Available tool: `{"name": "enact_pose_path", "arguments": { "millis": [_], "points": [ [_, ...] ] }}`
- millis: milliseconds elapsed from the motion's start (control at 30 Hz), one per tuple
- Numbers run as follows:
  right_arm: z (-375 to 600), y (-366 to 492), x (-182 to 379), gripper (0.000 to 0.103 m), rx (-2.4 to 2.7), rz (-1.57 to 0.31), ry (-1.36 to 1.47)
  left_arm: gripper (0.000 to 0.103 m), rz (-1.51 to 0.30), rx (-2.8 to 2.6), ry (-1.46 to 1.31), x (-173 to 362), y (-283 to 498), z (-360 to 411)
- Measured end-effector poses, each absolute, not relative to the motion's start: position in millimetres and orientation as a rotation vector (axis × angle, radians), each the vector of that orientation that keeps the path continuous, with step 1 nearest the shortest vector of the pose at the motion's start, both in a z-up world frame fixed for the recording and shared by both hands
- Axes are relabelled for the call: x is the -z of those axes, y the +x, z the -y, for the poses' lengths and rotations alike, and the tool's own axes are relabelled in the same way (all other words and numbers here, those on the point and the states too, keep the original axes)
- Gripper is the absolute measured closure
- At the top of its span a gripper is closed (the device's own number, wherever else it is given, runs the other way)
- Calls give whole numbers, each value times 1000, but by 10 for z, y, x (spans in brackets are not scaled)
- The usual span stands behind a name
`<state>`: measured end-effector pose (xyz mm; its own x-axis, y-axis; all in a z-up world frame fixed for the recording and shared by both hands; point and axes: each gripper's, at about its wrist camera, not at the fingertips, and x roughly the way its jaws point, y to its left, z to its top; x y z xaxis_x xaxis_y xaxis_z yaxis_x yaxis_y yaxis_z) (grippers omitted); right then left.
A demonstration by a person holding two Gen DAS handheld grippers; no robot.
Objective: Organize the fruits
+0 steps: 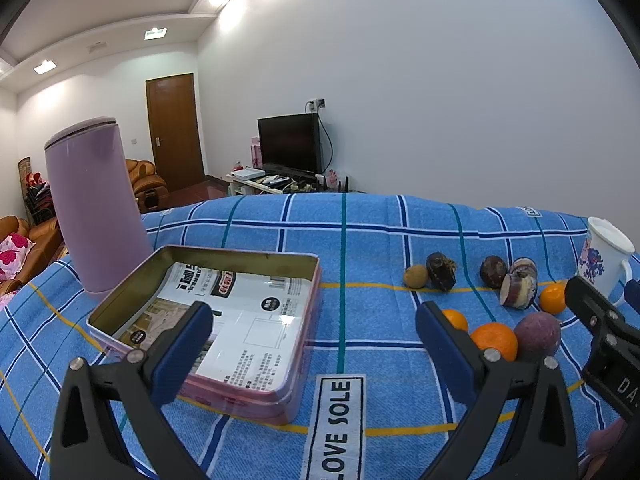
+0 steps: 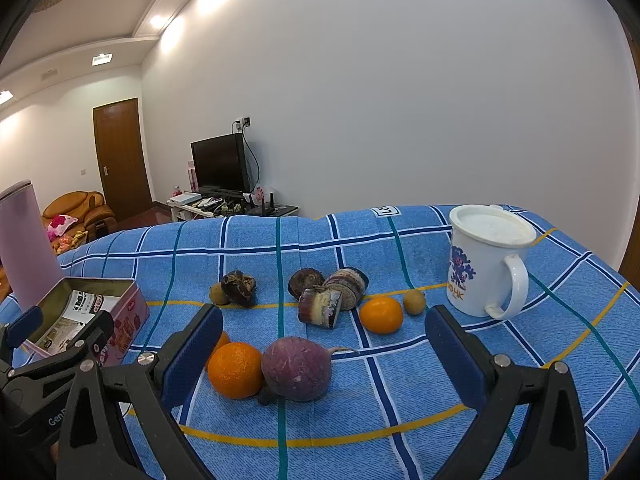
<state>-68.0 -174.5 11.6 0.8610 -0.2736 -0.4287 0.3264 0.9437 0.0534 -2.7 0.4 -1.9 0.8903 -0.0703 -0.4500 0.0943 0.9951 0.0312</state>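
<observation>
A pink open tin [image 1: 280, 392] [image 2: 132, 320] lined with printed paper sits on the blue checked cloth. To its right lie fruits: a large orange [image 2: 235, 370] [image 1: 494, 340], a purple round root [image 2: 298, 368] [image 1: 538, 332], a second orange [image 2: 381, 314] [image 1: 553, 298], a small orange [image 1: 456, 319], dark chestnut-like pieces [image 2: 320, 304] [image 1: 518, 290], dark lumps [image 2: 239, 287] [image 1: 440, 271] and small brown fruits [image 2: 414, 301] [image 1: 416, 276]. My left gripper [image 1: 316, 356] is open and empty, over the tin's right edge. My right gripper [image 2: 324, 352] is open around the large orange and purple root, touching nothing.
A tall lilac canister [image 1: 96, 208] [image 2: 24, 244] stands behind the tin at the left. A white mug [image 2: 486, 260] [image 1: 604, 256] with a blue print stands at the right. The right gripper's body shows in the left wrist view [image 1: 604, 332]. The cloth's far edge drops off toward a TV stand.
</observation>
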Motion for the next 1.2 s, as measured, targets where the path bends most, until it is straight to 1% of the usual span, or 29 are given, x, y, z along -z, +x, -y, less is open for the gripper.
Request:
{"name": "enact_pose_path", "arguments": {
  "millis": [867, 1200],
  "points": [
    [1745, -647, -81, 1, 307, -441, 139, 0, -470, 86, 55, 29, -19, -21],
    [1836, -636, -56, 1, 353, -471, 133, 0, -485, 79, 61, 39, -3, -19]
  ]
}}
